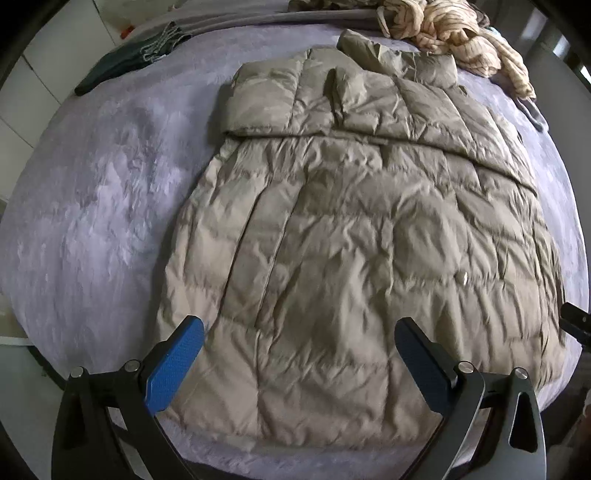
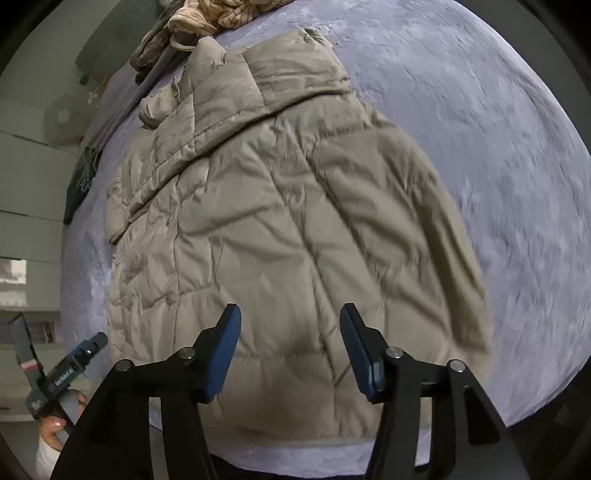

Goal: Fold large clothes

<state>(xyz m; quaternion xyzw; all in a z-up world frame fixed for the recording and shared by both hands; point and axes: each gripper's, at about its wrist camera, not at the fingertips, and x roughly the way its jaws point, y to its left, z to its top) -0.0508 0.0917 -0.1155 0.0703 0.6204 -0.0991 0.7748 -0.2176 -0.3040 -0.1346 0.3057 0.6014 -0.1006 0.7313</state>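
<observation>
1. We see one puffy jacket lying flat at the centre of the purple blanket, its hem nearest us and one sleeve folded across the chest toward 1 o'clock.
2. Our left claw hangs over the hem at 6 o'clock, jaws spread wide, gripping nothing.
3. Our right claw hangs over the same hem, jaws partly apart and empty.
4. Risk: the slick, puffy filling may spring back, so the folded sleeve could slide off. A shallow pinch at the hem may grab only the top layer.
5. Count: one jacket, two claws, one striped garment at 1 o'clock, one dark garment at 10 o'clock.
</observation>
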